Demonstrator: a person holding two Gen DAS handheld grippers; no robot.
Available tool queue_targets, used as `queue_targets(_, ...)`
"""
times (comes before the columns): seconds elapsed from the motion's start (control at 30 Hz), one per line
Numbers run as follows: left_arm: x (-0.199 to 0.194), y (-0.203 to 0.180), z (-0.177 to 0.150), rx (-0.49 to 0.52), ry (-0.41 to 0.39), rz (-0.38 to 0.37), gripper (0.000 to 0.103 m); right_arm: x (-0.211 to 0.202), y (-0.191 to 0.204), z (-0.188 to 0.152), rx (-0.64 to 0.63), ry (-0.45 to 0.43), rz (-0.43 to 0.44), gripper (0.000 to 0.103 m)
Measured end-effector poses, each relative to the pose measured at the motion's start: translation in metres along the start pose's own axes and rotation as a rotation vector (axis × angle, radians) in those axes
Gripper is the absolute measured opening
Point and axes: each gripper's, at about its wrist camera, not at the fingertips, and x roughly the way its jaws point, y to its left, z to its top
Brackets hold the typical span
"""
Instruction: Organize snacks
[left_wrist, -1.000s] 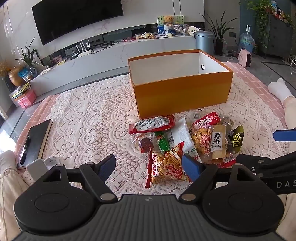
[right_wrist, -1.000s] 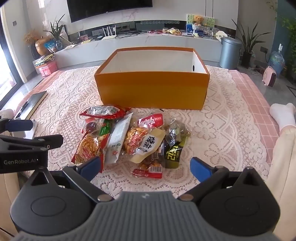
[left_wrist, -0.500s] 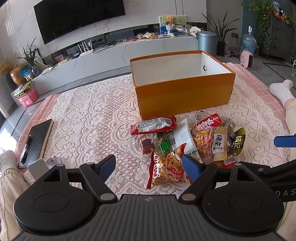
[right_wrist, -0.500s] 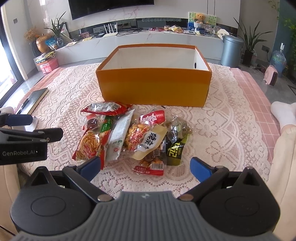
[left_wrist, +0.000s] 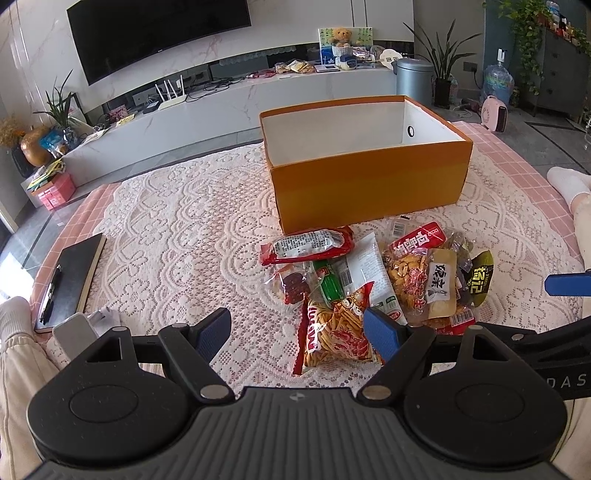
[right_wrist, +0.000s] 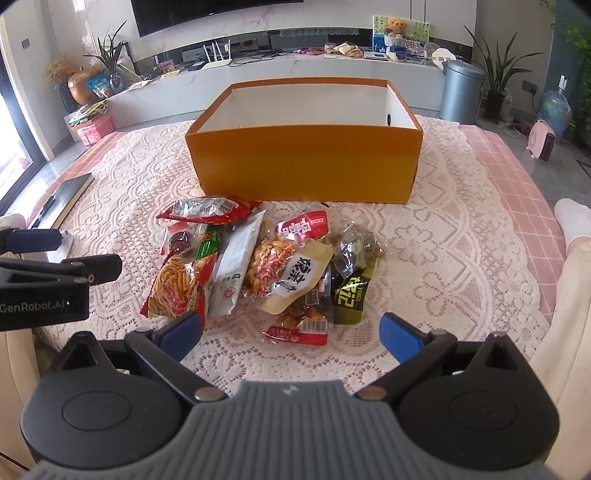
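Note:
An open orange box (left_wrist: 369, 184) (right_wrist: 303, 166) with a white, empty inside stands on the lace cloth. Just in front of it lies a pile of snack packets (left_wrist: 373, 280) (right_wrist: 266, 266): a red packet, an orange crisp bag (left_wrist: 336, 332) (right_wrist: 173, 288), a white packet, a beige pouch and a black-and-yellow sachet (right_wrist: 349, 295). My left gripper (left_wrist: 297, 332) hovers open at the near left of the pile, its right fingertip over the crisp bag. My right gripper (right_wrist: 291, 330) is open too, low before the pile's near edge. Neither holds anything.
A black notebook with a pen (left_wrist: 70, 273) and a phone (left_wrist: 74, 332) lie near the left edge of the lace-covered pink mat (left_wrist: 177, 236). A person's socked feet and legs show at both sides. A white TV console (right_wrist: 258, 70) stands behind.
Both grippers have edged forward toward the pile and box, which look slightly larger. The jaws stay wide and nothing was picked up.

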Motion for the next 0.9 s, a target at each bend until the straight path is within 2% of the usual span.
queue_targets(0.9,-0.0041,-0.0024,-0.0034,0.011,-0.005,-0.012,0.095,-0.0034,0.0021,-0.0021,0.003,-0.006,-0.018,0.099)
